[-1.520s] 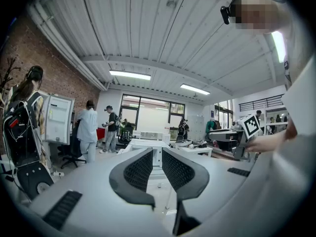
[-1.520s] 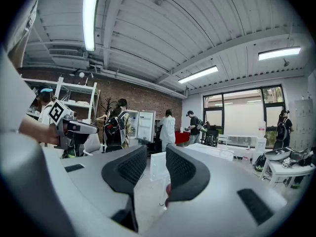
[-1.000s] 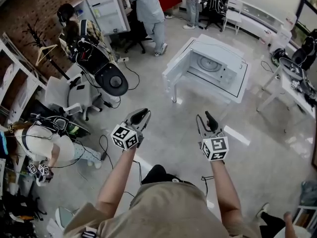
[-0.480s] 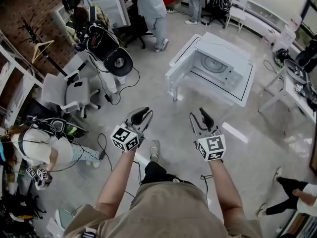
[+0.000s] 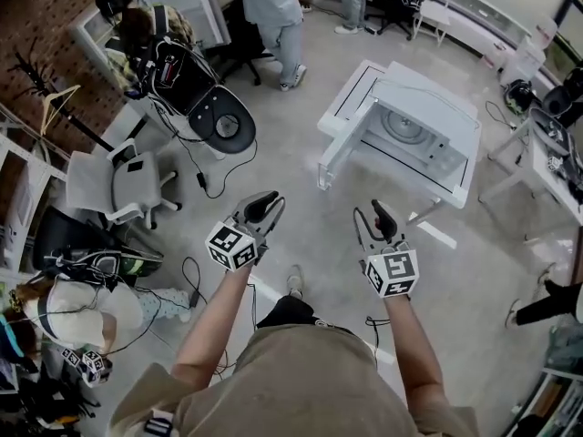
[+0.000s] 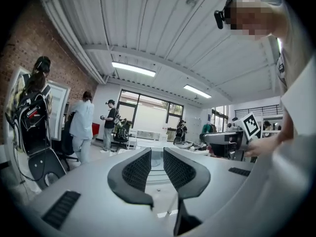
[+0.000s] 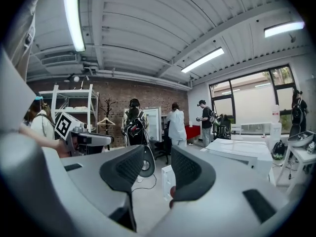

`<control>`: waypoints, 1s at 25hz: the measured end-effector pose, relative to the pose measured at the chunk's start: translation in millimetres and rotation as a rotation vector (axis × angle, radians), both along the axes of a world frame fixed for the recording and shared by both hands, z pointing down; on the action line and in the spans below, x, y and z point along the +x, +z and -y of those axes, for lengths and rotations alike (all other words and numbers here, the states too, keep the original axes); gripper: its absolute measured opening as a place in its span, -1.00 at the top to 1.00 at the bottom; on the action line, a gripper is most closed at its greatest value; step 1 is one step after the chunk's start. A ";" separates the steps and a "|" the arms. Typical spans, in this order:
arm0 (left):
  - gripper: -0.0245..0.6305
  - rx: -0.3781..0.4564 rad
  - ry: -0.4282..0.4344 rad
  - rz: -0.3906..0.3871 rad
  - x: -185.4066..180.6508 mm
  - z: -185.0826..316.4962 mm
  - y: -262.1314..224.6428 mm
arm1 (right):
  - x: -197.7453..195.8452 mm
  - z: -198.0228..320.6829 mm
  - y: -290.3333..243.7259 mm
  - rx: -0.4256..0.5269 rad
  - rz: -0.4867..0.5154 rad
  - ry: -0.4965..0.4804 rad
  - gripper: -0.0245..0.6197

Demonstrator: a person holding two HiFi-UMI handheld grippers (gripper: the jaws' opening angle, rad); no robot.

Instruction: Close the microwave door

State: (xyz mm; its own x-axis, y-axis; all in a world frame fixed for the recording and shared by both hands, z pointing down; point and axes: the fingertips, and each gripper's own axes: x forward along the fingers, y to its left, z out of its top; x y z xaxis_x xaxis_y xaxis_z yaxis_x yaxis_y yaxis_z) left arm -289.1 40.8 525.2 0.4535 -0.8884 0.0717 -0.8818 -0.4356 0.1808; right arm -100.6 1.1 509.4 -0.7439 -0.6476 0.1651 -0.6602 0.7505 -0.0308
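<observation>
The white microwave (image 5: pixel 433 107) stands with its door (image 5: pixel 349 103) swung wide open to the left, round turntable (image 5: pixel 407 124) visible inside.

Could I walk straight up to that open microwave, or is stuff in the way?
Likely yes. The bare floor straight ahead, up to the microwave and its open door, is free. The left is crowded: an office chair and a person with a backpack. On the right, a cluttered side table narrows the room.

The floor (image 5: pixel 301 194) is pale, polished and glossy, with light streaks. The microwave (image 5: pixel 428 94) has a smooth white casing. The brick wall (image 5: pixel 36 7) looks rough and matt. The left tongs (image 6: pixel 157 153) and right tongs (image 7: pixel 158 153) have ribbed matt black pads (image 6: pixel 136 171) in smooth grey plastic.
</observation>
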 end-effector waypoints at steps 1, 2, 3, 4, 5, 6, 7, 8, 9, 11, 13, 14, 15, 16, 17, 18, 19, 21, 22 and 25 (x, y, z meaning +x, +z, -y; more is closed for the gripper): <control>0.72 0.000 0.017 -0.013 -6.2 10.0 -0.7 | -8.0 8.4 -1.9 -0.006 0.009 0.012 0.43; 0.72 0.001 0.032 -0.019 -12.1 19.8 -1.4 | -16.6 16.3 -4.7 -0.003 0.014 0.023 0.43; 0.72 0.003 0.045 -0.018 -18.1 29.5 -2.0 | -26.0 24.3 -7.1 0.005 0.014 0.032 0.43; 0.72 0.004 0.056 -0.016 -23.9 39.2 -2.3 | -35.9 32.4 -7.9 0.014 0.008 0.039 0.43; 0.72 0.004 0.067 -0.015 -29.4 48.6 -2.1 | -45.7 40.6 -6.2 0.020 -0.002 0.046 0.43; 0.72 0.003 0.079 -0.015 -34.2 57.7 -1.2 | -55.0 48.7 -2.2 0.021 -0.015 0.052 0.43; 0.72 0.002 0.093 -0.013 -38.1 66.3 0.5 | -63.6 56.3 3.4 0.019 -0.029 0.059 0.43; 0.73 -0.001 0.108 -0.009 -41.2 74.4 2.5 | -71.5 63.4 9.8 0.018 -0.045 0.067 0.43; 0.72 -0.003 0.124 -0.004 -43.8 81.6 4.6 | -78.6 69.6 16.2 0.018 -0.061 0.075 0.43; 0.72 -0.008 0.154 0.004 -49.4 94.3 8.0 | -91.4 80.8 27.2 0.013 -0.083 0.093 0.43; 0.73 -0.015 0.177 0.013 -55.7 107.0 11.6 | -102.6 92.5 34.5 0.007 -0.094 0.109 0.43; 0.73 -0.020 0.185 0.018 -58.6 113.1 13.8 | -107.6 98.2 37.8 0.005 -0.103 0.115 0.43; 0.73 -0.025 0.192 0.022 -61.1 118.6 16.1 | -112.0 103.1 41.8 0.004 -0.116 0.121 0.43; 0.74 -0.030 0.197 0.021 -63.2 123.4 18.1 | -115.8 107.0 46.8 0.003 -0.130 0.125 0.43; 0.74 -0.033 0.199 0.017 -65.2 127.4 19.6 | -118.9 109.7 52.5 0.001 -0.144 0.127 0.43; 0.79 -0.033 0.198 0.013 -67.1 131.1 20.5 | -121.5 111.6 58.7 -0.002 -0.157 0.128 0.43; 0.86 -0.031 0.196 0.010 -69.0 135.1 21.3 | -123.9 113.4 65.0 -0.008 -0.168 0.127 0.43; 0.91 -0.035 0.195 0.008 -72.6 144.3 24.3 | -129.6 118.4 77.5 -0.022 -0.190 0.127 0.43; 0.91 -0.041 0.197 0.006 -74.1 148.1 27.2 | -132.9 121.2 83.5 -0.028 -0.202 0.126 0.43; 0.91 -0.068 0.213 0.008 -75.7 152.6 38.1 | -143.6 127.6 101.6 -0.037 -0.236 0.121 0.43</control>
